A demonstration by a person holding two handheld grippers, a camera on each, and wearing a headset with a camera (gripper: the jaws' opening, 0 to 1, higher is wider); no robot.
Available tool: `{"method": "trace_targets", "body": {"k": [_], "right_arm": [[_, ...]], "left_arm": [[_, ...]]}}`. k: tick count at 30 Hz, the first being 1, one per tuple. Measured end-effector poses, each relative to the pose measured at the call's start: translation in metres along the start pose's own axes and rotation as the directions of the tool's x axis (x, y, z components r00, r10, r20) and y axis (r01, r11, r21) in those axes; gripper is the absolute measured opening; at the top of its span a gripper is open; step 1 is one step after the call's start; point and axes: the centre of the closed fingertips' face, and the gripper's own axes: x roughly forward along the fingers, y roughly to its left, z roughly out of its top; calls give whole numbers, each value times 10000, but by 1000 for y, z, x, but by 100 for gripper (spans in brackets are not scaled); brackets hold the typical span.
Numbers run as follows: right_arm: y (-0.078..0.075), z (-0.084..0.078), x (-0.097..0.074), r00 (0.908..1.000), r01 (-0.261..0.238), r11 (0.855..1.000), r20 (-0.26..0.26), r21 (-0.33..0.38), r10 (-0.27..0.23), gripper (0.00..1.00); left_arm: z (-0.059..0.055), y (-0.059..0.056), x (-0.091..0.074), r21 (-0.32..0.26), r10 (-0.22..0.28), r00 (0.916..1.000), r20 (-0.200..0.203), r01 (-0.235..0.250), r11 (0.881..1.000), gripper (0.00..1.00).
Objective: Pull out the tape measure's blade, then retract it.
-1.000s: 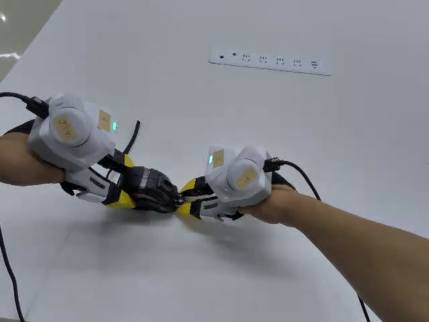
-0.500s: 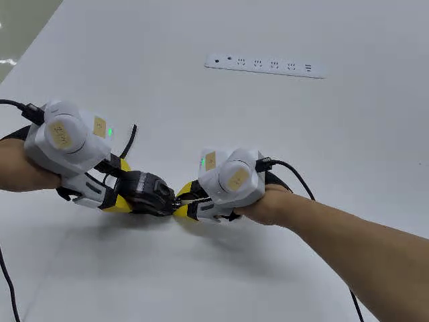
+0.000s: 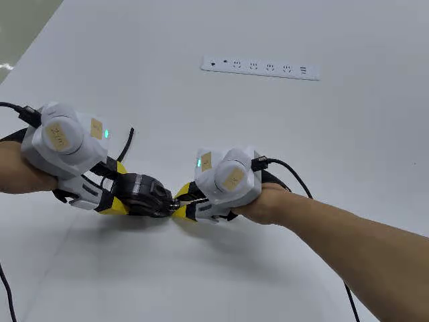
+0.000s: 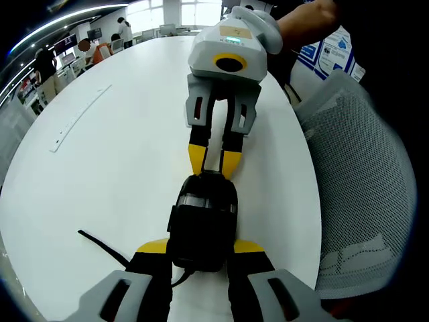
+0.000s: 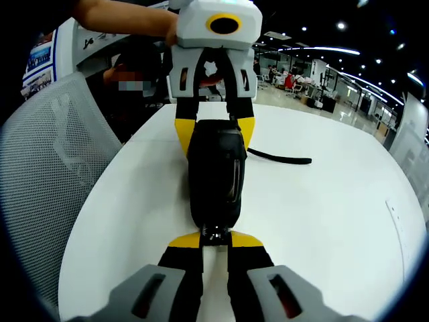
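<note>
- Your right gripper (image 5: 216,240) has its jaws drawn narrow, pinched on the blade hook (image 5: 214,234) at the mouth of the case; no length of blade shows between jaws and case.
- Your left gripper (image 4: 201,248) is clamped on the flanks of the tape measure (image 4: 203,218) at its rear end; the two grippers meet almost tip to tip.
- The tape measure sits low on the table (image 3: 201,121), well apart from the power strip (image 3: 260,68), on your side of it and off to its left; a black strap (image 5: 278,159) lies beside the case, on the power strip's side.
- To pull well, I judge: grip the case hard with the left so it cannot twist; draw the right straight back along the blade's own line, level with the table; don't let the pinch slide off the hook.
- For the return, lead the hook home under tension; a free snap-back could jolt the case loose.
</note>
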Motion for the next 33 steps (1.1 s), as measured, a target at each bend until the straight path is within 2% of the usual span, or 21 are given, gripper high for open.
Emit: {"method": "trace_targets", "body": {"k": [33], "right_arm": [[1, -18, -24, 9998, 63, 9991, -161, -417, -70, 11]], "left_arm": [[-3, -1, -1, -303, -57, 10000, -5, 56, 9995, 29]]}}
